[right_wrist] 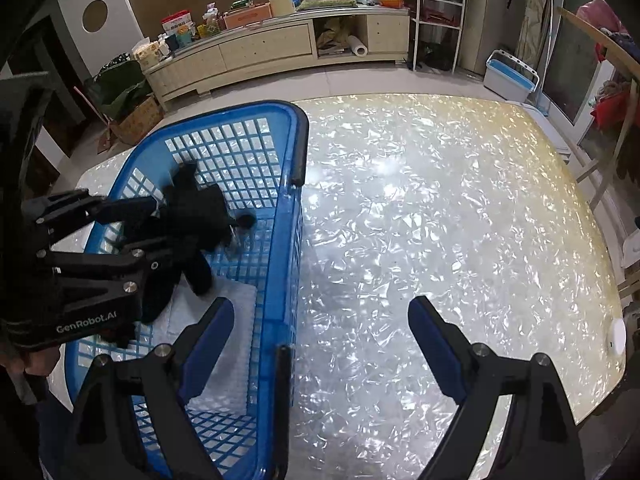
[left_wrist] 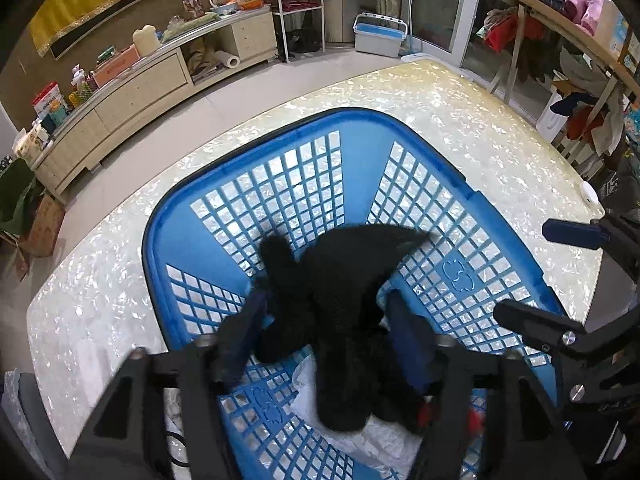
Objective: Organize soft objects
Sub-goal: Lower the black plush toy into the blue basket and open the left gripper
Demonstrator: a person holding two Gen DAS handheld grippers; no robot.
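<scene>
A black plush toy (left_wrist: 336, 304) hangs between the fingers of my left gripper (left_wrist: 328, 312), over the inside of the blue plastic laundry basket (left_wrist: 280, 128). The jaws stand fairly wide and whether they still pinch the toy does not show. In the right wrist view the toy (right_wrist: 192, 216) and the left gripper (right_wrist: 132, 220) are above the basket (right_wrist: 298, 136). A white soft item (left_wrist: 360, 440) lies on the basket floor under the toy. My right gripper (right_wrist: 320, 320) is open and empty, straddling the basket's right rim over the table.
The basket stands on a shiny pearl-patterned table (right_wrist: 440, 208). A small white round object (right_wrist: 616, 336) lies near the table's right edge. A low cabinet (right_wrist: 264, 52) with clutter and a clothes rack (left_wrist: 560, 20) stand beyond.
</scene>
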